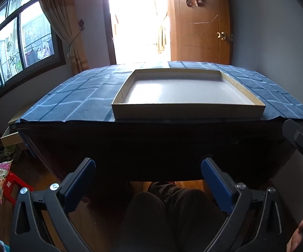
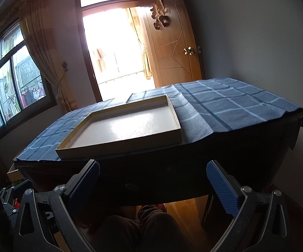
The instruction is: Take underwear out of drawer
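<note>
At the bottom of each frame, the left gripper [image 1: 148,174] and right gripper [image 2: 153,175] hang spread wide, holding nothing. Beyond them, mid-frame, the table's dark front [image 2: 172,168] is too shadowed to make out a drawer or underwear. Further up, a shallow tray [image 1: 188,110] on the checked cloth [image 1: 78,96] shows only a bare white bottom

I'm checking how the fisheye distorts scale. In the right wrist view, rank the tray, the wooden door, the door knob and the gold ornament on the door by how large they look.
1. Tray and wooden door: similar; the tray's nearness makes ranking unsure.
2. Gold ornament.
3. Door knob.
</note>
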A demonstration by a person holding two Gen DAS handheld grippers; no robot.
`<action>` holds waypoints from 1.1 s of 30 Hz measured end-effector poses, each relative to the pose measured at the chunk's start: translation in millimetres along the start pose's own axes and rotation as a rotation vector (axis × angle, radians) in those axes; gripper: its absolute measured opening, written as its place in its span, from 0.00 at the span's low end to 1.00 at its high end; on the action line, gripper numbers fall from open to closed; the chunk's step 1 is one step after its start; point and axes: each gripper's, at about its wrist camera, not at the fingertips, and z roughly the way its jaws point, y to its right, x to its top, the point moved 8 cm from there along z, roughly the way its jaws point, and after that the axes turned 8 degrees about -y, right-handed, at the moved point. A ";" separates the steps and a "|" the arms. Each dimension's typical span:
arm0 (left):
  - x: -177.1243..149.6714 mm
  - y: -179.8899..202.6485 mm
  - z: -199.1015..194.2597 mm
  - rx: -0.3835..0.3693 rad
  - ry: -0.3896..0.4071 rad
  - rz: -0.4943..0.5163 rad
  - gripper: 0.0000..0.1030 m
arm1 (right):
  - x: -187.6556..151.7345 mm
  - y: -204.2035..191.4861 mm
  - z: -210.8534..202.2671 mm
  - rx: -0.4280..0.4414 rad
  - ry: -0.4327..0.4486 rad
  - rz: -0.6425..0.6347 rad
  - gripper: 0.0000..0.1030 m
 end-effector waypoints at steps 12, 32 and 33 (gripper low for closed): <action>0.0 1.6 6.9 -0.003 -0.019 -0.002 1.00 | -2.7 1.3 10.1 -0.003 -0.021 -0.004 1.00; -2.9 -0.2 8.4 -0.002 -0.026 -0.003 1.00 | -7.5 0.1 15.5 -0.005 -0.042 -0.014 1.00; -2.7 -0.5 9.5 -0.002 -0.027 -0.002 0.99 | -7.6 0.1 16.1 -0.005 -0.042 -0.015 1.00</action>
